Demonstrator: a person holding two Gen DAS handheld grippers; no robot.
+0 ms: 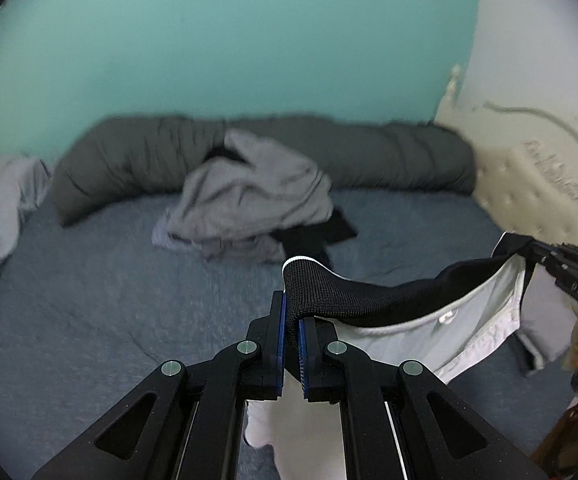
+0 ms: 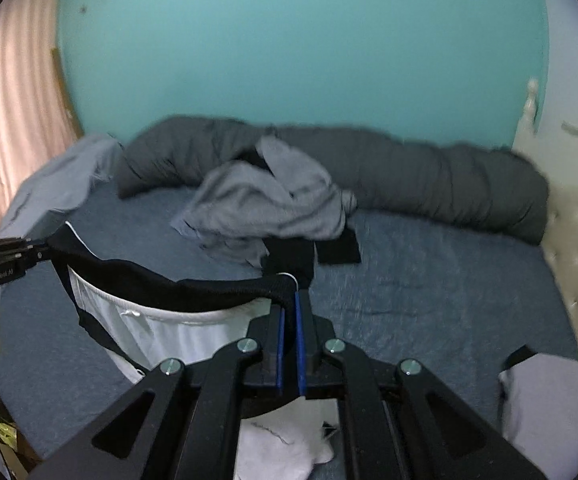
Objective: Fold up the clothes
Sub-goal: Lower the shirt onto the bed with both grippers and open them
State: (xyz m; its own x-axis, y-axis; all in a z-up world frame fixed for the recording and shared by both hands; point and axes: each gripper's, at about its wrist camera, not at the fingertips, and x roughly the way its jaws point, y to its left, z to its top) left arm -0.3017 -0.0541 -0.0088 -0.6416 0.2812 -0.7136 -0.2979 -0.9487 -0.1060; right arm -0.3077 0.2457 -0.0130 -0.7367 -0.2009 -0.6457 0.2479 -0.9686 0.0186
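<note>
Both grippers are clamped on one pair of shorts, holding it up above the bed. Left gripper (image 1: 292,322) pinches one end of the black waistband (image 1: 353,300), its blue-lined fingers closed tight on the ribbed elastic; right gripper (image 2: 289,300) pinches the other end the same way. The band sags a little between them, and the white shorts (image 2: 161,328) hang down from it, with a black stripe along the side. The fabric's lower end drops out of sight under the grippers.

Farther back on the blue bedspread (image 1: 89,300) lies a heap of grey clothes (image 1: 249,196) with something black poking out beneath. Behind that, a long dark grey rolled quilt (image 2: 449,184) runs along the teal wall (image 1: 229,40). A cream padded headboard (image 1: 537,184) stands at the right.
</note>
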